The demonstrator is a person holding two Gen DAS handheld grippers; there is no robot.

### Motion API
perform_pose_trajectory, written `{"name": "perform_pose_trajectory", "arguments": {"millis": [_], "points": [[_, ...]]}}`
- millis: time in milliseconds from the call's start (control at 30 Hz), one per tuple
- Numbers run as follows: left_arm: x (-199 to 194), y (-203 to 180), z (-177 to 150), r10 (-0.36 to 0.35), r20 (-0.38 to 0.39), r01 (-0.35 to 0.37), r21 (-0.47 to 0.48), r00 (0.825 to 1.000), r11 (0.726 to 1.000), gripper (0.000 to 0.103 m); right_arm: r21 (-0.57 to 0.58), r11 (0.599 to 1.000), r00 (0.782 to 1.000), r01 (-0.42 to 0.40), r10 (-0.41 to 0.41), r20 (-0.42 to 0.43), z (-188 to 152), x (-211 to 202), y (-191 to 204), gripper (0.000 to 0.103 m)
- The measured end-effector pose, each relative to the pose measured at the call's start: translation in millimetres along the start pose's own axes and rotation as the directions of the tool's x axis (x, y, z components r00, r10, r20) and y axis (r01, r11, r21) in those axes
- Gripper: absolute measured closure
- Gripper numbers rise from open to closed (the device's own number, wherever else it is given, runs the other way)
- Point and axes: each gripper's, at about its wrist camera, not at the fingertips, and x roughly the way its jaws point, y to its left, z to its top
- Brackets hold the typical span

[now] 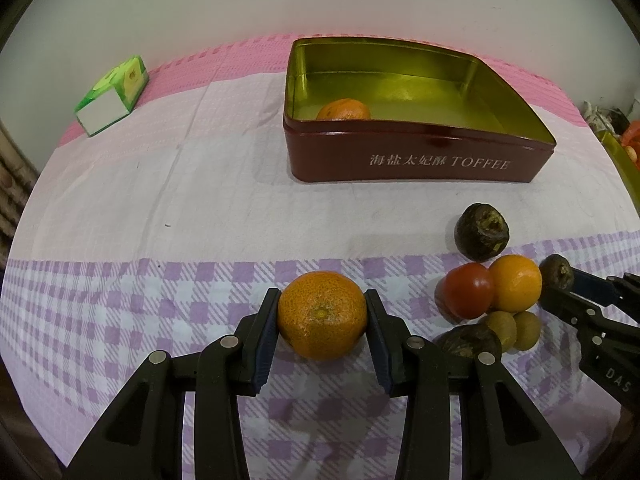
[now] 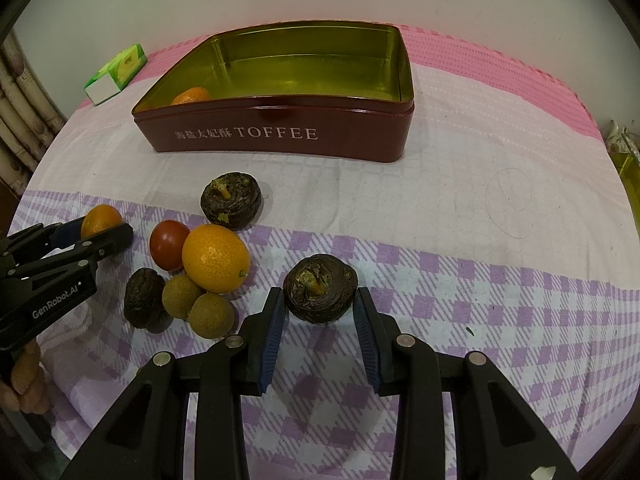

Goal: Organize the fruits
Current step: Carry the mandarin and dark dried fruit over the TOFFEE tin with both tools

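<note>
Firmly seated: left gripper [image 1: 322, 316] jaws clamp mandarin [image 1: 322, 315] at its equator; soft rind, light. Right gripper [image 2: 319, 308] jaws bracket dark wrinkled fruit [image 2: 320, 288], contact uncertain.

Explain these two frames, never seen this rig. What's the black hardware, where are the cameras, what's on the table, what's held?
There is no robot arm. A person holds a two-finger gripper in each hand, and each gripper has a fisheye camera looking along its fingers.

In the left wrist view, the left gripper has its blue pads against both sides of a mandarin. In the right wrist view, the right gripper has a dark wrinkled fruit between its fingers; whether both pads touch it is unclear.

On the checked tablecloth lie a cherry tomato, a kumquat, two longans and two more dark wrinkled fruits. Behind is an open red TOFFEE tin with one mandarin inside, and a green box.
</note>
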Motion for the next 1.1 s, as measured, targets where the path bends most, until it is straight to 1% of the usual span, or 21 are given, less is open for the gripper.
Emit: {"name": "perform_pose_trajectory", "arguments": {"millis": [333, 567, 833, 1100], "points": [[-4.8, -1.9, 2.1, 0.002, 0.011, -0.002, 0.021, 1.0, 1.0, 0.061, 0.02, 1.0, 1.0, 0.003, -0.003, 0.009, 3.1, -4.1, -2.9, 0.071], [-8.4, -3.1, 5.2, 0.0, 0.021, -0.001, 0.033, 1.0, 0.999, 0.061, 0.034, 0.999, 1.0, 0.005, -0.006, 0.024, 11.2, -9.1, -8.2, 0.071], [-17.5, -0.2, 18.1, -0.009, 0.051, 0.008, 0.03, 0.999, 1.0, 0.061, 0.035, 0.999, 0.998, 0.003, -0.005, 0.057, 29.4, -19.2, -12.5, 0.071], [-28.7, 1.0, 39.6, -0.017, 0.09, 0.015, 0.026, 0.996, 1.0, 0.061, 0.019, 1.0, 0.995, -0.001, 0.0, 0.1, 58.6, -29.0, -9.3, 0.071]]}}
